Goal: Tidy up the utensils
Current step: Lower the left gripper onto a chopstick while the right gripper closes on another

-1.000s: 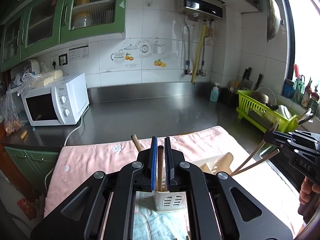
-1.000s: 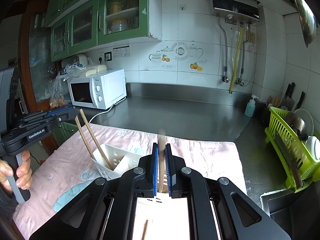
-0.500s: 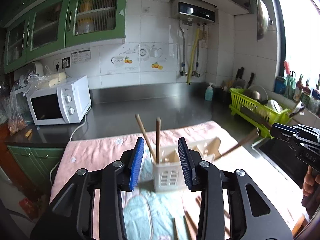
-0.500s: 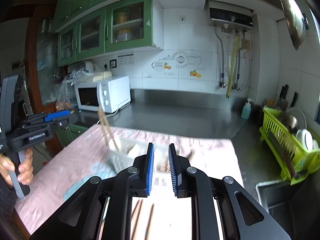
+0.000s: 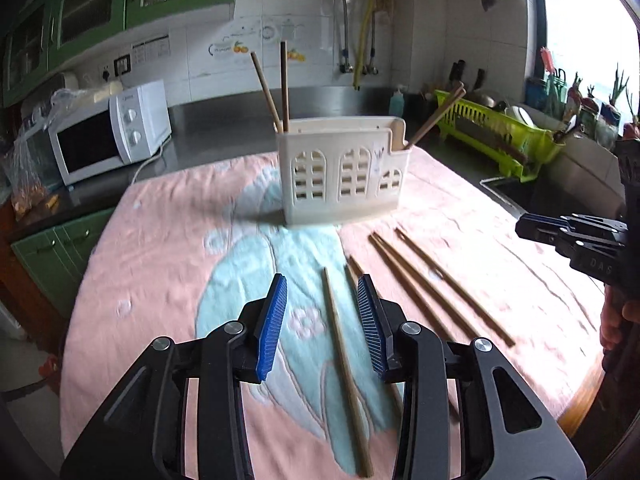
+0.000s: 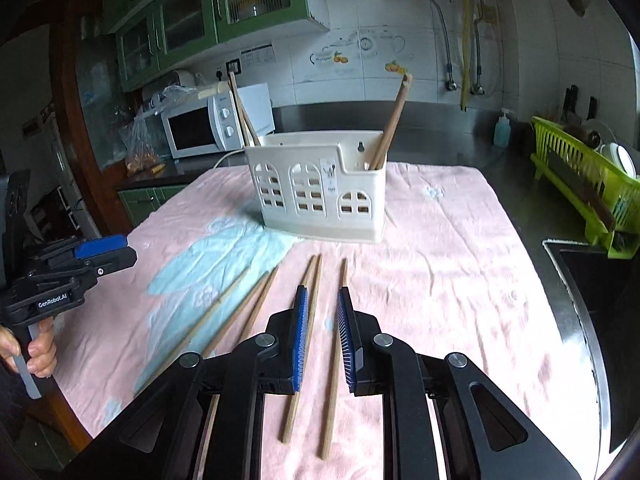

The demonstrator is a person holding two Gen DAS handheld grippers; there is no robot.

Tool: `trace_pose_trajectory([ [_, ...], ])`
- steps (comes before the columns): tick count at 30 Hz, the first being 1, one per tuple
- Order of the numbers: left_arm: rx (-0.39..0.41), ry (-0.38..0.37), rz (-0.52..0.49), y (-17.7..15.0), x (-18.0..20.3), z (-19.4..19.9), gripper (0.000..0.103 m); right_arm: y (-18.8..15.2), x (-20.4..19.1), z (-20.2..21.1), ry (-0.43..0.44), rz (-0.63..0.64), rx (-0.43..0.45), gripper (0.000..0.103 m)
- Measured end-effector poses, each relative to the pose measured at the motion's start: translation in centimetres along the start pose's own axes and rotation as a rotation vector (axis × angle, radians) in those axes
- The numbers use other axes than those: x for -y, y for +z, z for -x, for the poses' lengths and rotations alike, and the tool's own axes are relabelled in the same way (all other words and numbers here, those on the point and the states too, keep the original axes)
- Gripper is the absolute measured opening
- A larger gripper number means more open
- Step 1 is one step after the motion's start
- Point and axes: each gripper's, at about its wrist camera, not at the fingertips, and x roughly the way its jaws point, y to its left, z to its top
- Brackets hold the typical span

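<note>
Chopstick (image 5: 345, 360) ends under left gripper (image 5: 322, 316), blurred.

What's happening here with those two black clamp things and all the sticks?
A person holds a gripper in each hand and is sorting wooden chopsticks into a white holder on a pink towel. A few sticks stand in it already; several more lie loose in front. Both grippers are empty, jaws just opened. The left gripper hovers over one chopstick, and the right gripper over another, neither yet gripped.
</note>
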Motion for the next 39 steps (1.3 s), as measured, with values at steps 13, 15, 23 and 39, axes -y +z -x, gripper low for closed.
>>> trace_pose_trajectory([
  [13, -0.196, -0.064, 0.033, -8.0, 1.7, -3.5, 0.032, -5.3, 1.0, -2.4, -0.025, -0.067, -0.106, 0.015],
  [15, -0.209, -0.061, 0.035, -8.1, 1.7, -3.9, 0.030, -5.6, 1.1, -2.6, -0.025, -0.077, -0.114, 0.015],
  [23, -0.233, -0.057, 0.055, -8.6, 1.3, -4.6, 0.021, -6.4, 1.2, -3.4, -0.023, -0.083, -0.144, 0.015],
  [39, -0.236, -0.013, 0.053, -8.4, 1.4, -5.2, 0.007, -7.2, 0.9, -5.1, -0.024, -0.079, -0.190, 0.015],
])
